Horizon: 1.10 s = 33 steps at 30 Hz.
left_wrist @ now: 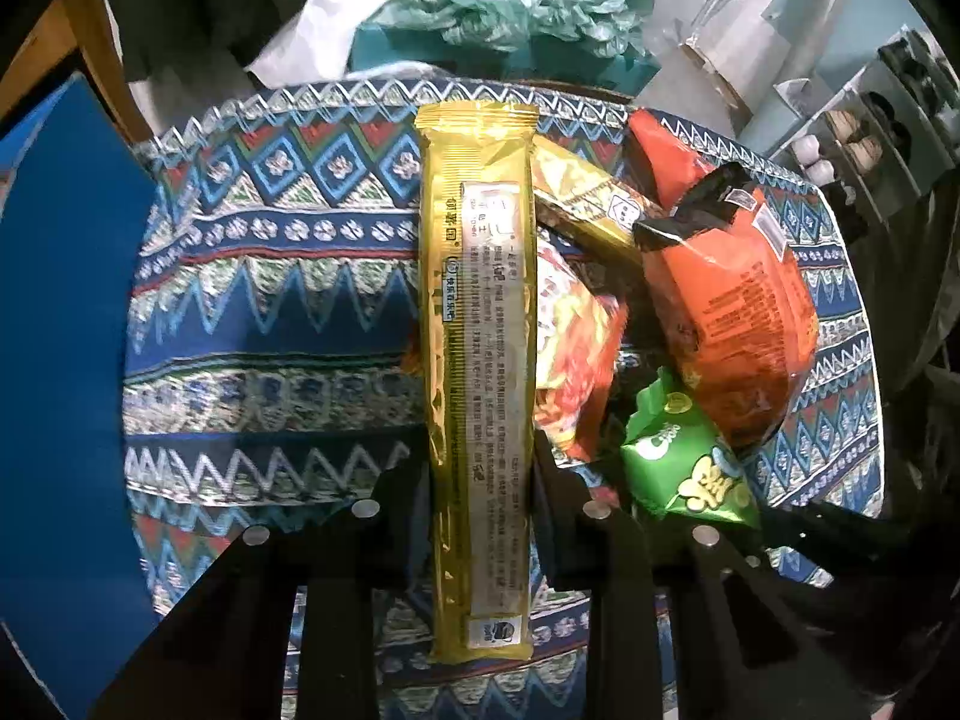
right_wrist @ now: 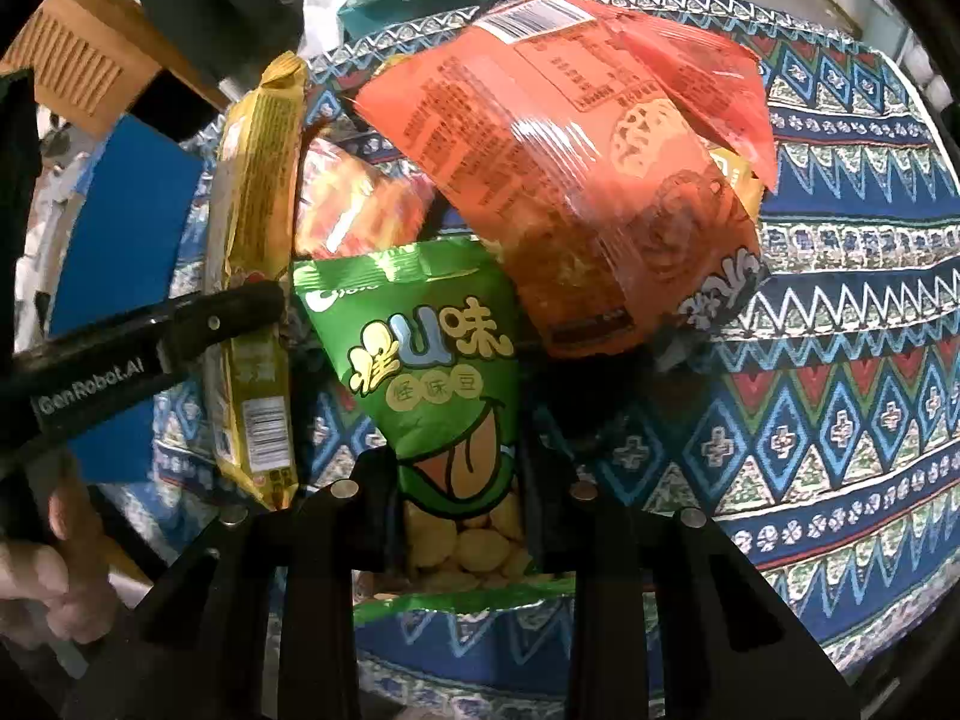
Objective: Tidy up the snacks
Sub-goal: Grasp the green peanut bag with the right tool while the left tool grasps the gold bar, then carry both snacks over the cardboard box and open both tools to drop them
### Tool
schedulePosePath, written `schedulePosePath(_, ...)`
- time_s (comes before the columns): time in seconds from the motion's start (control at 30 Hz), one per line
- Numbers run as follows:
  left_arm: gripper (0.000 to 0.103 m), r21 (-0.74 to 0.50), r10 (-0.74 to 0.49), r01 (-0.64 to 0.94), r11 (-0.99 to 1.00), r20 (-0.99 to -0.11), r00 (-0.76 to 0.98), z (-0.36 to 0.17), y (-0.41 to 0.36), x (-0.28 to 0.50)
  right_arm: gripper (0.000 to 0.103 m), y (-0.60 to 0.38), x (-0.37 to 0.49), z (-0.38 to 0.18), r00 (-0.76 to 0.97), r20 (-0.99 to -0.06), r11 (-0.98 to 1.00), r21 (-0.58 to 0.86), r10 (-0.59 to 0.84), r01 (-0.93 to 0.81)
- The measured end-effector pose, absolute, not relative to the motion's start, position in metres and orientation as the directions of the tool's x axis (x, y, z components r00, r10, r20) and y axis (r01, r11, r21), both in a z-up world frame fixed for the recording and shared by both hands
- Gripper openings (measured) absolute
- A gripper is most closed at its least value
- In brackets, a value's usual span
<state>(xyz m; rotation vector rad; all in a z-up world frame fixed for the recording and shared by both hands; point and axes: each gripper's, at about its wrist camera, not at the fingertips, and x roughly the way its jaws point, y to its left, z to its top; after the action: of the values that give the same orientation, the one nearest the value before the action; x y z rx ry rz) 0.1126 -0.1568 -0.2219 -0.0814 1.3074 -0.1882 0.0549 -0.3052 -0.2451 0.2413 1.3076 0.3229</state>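
The left gripper is clenched on a long gold snack packet, its black fingers pressing the packet's sides near the lower third. The packet runs lengthwise straight away from the camera, over a round tabletop covered with a blue patterned cloth.

The right gripper grasps a green snack bag, its jaws drawn in close against the bag's lower part, where a clear window shows pale round pieces. The bag's top points away from the camera.

Just beside the gold packet, to its right in the left wrist view, lies a heap of other snacks: a large orange bag, a smaller red-and-yellow bag and a second gold wrapper. In the right wrist view the large orange bag sits just above the green one, overlapping its upper right edge. A person's hand shows at the lower left there, holding the left gripper's black handle.
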Motion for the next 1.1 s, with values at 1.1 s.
schedulePosePath(1.1, 0.029, -0.177, -0.189, 0.068, 0.982, -0.902, 0.388, -0.144, -0.082, 0.056, 0.029, -0.253, 0.05, -0.162, 0.38, -0.852, 0.93, 0.3, 0.361, -0.211)
